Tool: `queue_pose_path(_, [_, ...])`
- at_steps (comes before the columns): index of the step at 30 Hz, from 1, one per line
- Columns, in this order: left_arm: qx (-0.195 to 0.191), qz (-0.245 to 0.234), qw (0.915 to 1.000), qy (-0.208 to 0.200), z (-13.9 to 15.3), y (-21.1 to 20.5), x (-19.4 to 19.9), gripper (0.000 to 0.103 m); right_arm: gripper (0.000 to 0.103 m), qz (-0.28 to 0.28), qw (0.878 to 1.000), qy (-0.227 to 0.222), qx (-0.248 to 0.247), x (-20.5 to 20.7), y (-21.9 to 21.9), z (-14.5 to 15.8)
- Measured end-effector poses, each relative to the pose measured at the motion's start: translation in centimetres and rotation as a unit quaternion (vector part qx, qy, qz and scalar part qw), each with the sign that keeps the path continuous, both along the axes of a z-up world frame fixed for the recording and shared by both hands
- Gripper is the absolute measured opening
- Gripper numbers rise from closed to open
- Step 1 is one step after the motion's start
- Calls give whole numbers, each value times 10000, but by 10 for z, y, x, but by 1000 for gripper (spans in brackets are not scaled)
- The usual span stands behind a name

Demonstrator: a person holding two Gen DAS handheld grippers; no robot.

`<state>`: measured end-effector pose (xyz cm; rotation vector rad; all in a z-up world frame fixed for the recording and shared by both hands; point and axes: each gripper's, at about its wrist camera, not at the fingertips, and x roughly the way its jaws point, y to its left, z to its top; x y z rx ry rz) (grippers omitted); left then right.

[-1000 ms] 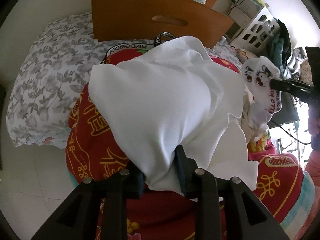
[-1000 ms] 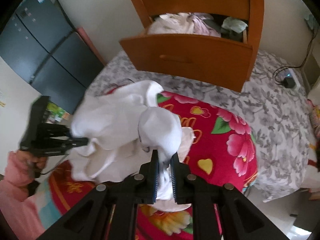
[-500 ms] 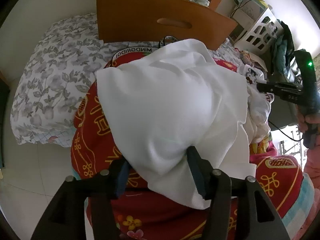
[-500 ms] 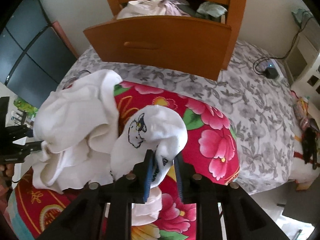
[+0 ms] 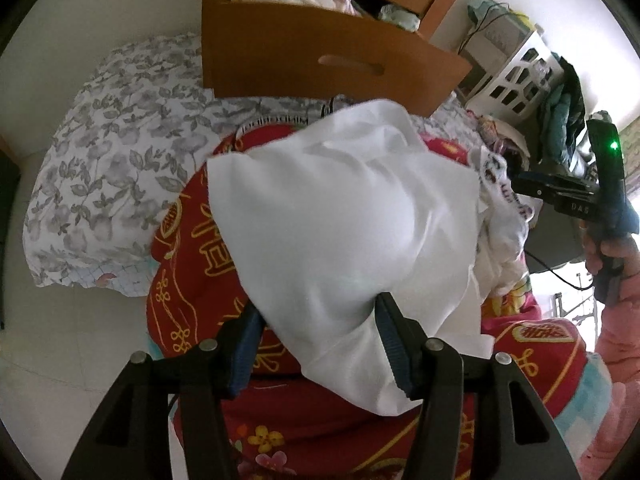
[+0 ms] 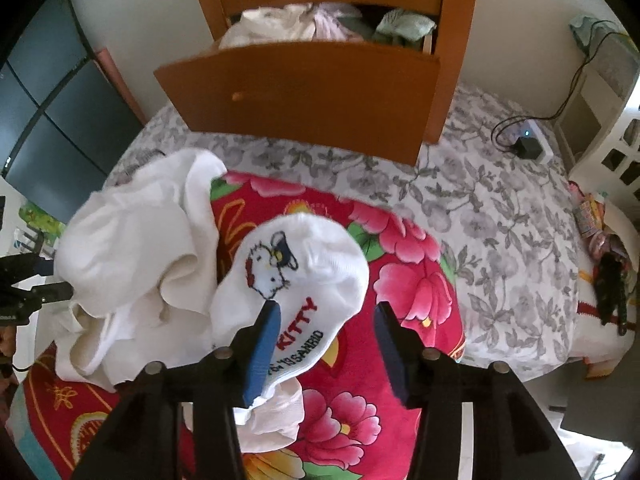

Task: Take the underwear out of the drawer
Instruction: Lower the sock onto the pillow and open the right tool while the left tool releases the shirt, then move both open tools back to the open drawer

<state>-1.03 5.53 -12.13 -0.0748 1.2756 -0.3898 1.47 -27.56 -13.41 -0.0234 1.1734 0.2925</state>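
Note:
A plain white garment (image 5: 340, 220) lies in a heap on the red flowered quilt (image 5: 188, 264). My left gripper (image 5: 318, 336) stands open, its blue-padded fingers either side of the garment's near end. The white Hello Kitty underwear (image 6: 296, 280) rests on the quilt (image 6: 412, 292) beside the white garment (image 6: 136, 240). My right gripper (image 6: 328, 340) is open, and the left pad (image 6: 266, 344) touches the underwear. Behind, the wooden drawer (image 6: 304, 92) hangs open over the bed with more clothes (image 6: 296, 24) inside. Each gripper shows at the edge of the other's view: right gripper (image 5: 536, 190), left gripper (image 6: 56, 292).
A grey floral bedsheet (image 6: 500, 216) covers the bed around the quilt. A white slatted basket (image 5: 516, 80) with dark clothes stands at the far right, and a charger with cable (image 6: 528, 146) lies on the sheet. A hand in a pink sleeve (image 5: 616, 300) holds the right gripper.
Both grippers have opened: the left let go of the white garment, the right let go of the Hello Kitty underwear. Both pieces now lie on the quilt.

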Motion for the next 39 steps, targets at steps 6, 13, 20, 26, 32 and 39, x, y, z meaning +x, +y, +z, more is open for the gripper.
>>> queue_pose_path(6, [210,86,9973,-703,41,0,-3,65,52,16,9994,-320,105,-8,-4,26])
queue_pose_path(13, [338,-64,9942,-1023,57,-14,-7,74,57,360,9978,-540,160,-22,11,45])
queue_pose_path(20, [147,-177,9954,-930,51,-21,-11,90,71,721,9960,-526,54,-38,21,46])
queue_pose_path(26, [80,-169,9969,-760,42,-27,-12,94,83,902,9945,-527,-34,-45,25,45])
queue_pose_path(32, [94,-207,9973,-698,36,-30,-13,94,103,983,9938,-527,-43,-47,28,43])
queue_pose_path(39, [-31,-163,9973,-714,37,-27,-11,95,103,926,9942,-554,2,-45,25,42])
